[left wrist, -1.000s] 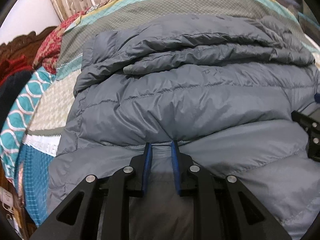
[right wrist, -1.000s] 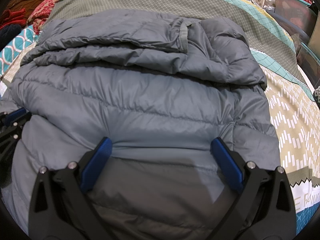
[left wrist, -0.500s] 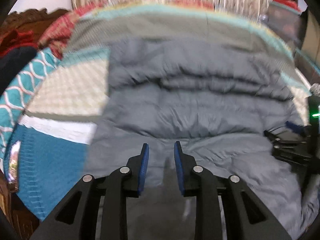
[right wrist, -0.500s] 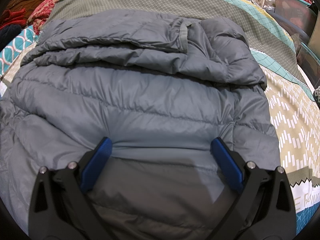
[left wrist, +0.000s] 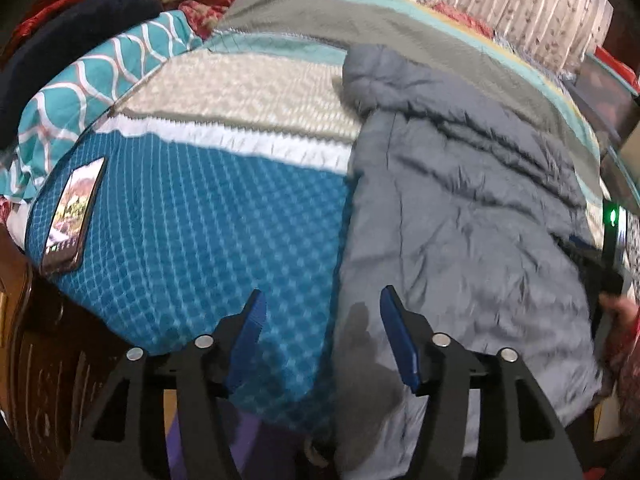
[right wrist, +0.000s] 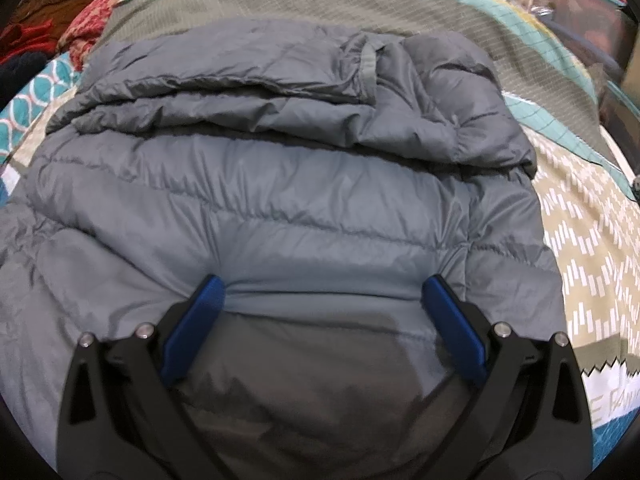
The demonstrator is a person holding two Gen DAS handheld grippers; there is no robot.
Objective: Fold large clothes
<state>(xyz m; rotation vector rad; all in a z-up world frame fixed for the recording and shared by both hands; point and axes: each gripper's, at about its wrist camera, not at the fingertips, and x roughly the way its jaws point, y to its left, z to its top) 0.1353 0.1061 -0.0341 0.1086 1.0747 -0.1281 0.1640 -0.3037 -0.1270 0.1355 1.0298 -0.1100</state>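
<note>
2 grippers, left [left wrist: 320,312] just opening, right [right wrist: 322,304] agape, over jacket [right wrist: 280,208].

A lit rectangular smartphone [left wrist: 72,216] lies on the blue checked patchwork bedspread [left wrist: 200,220], near the bed's carved wooden edge [left wrist: 24,340].

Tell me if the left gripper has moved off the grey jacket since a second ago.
Yes. The left gripper moved left to the puffer jacket edge, over the blue bedspread; its empty jaws have just been opening.

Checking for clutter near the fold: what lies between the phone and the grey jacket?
Only bare blue-patterned bedspread lies between the phone and the grey jacket, in the left wrist view.
</note>
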